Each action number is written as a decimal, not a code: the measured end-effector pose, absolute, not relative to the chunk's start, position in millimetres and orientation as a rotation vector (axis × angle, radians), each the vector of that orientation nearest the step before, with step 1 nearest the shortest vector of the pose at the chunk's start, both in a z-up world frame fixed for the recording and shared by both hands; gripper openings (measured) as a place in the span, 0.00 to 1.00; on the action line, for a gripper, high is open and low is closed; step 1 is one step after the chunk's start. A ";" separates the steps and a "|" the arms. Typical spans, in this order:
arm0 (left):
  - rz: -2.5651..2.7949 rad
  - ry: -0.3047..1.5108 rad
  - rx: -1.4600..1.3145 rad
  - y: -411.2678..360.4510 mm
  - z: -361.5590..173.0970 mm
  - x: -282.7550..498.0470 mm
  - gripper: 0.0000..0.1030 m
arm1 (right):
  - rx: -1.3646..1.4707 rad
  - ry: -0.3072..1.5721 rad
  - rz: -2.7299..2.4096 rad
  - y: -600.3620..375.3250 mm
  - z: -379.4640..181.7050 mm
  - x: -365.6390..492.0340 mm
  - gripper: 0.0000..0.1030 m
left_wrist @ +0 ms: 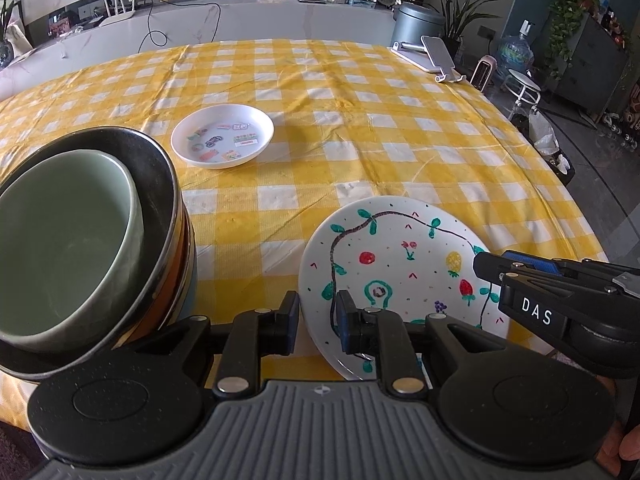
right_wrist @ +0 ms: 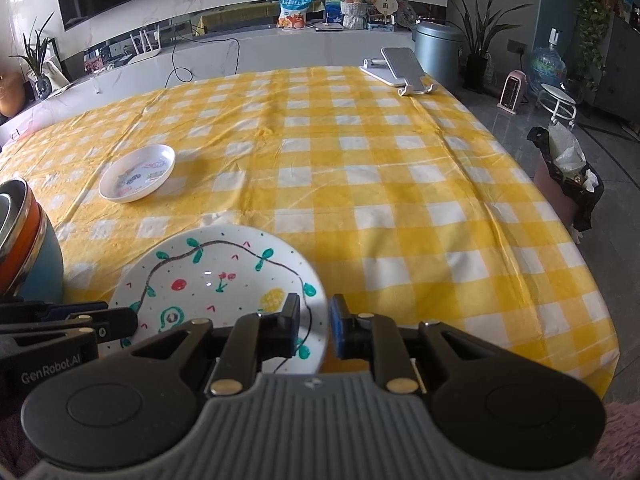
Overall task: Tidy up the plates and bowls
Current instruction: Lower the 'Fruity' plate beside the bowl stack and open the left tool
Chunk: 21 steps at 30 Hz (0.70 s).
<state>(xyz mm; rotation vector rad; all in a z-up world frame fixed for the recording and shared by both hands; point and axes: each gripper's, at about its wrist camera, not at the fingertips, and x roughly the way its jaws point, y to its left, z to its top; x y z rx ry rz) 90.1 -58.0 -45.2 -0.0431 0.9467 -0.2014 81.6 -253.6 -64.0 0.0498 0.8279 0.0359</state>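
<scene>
The painted plate (left_wrist: 394, 264) (white, with a vine, berries, a pineapple and a lightbulb drawn on it) lies flat at the near edge of the table (left_wrist: 360, 120). Left of it stands a stack of bowls (left_wrist: 80, 240), a pale green one nested on top. Beyond it, well apart, sits a small white dish (left_wrist: 223, 136) with stickers inside.

Tablecloth (right_wrist: 360, 184): yellow-white check, thin sheet with creases and a faint sheen, plastic-like.

Painted plate (left_wrist: 396, 248) under both grippers' fingertips: glazed white ceramic by its look, glossy; drawings matt.

Small dish (left_wrist: 223, 135) ahead of the left gripper (left_wrist: 318, 322): smooth white, plastic or melamine, cannot tell which.

Stacked bowls (left_wrist: 100, 240) to its left: outer one dark with a polished metal rim; inner pale green, satin.

Gripper pads (right_wrist: 338, 332): blue, rubbery, matt. Bodies: black matt plastic, speckled.
</scene>
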 end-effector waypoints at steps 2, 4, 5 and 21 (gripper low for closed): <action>-0.209 0.945 -0.051 -58.1 -42.5 89.5 0.27 | 0.057 0.819 0.025 -255.2 -62.6 80.8 0.27; -0.219 0.933 -0.049 -59.2 -38.4 88.3 0.30 | 0.068 0.813 0.026 -256.5 -61.3 80.6 0.27; -0.228 0.926 -0.048 -60.3 -35.7 87.8 0.32 | 0.073 0.807 0.027 -257.0 -60.2 80.7 0.29; -0.310 0.924 -0.051 -46.8 4.0 112.3 0.33 | 0.221 0.798 0.191 -252.4 -49.2 102.3 0.41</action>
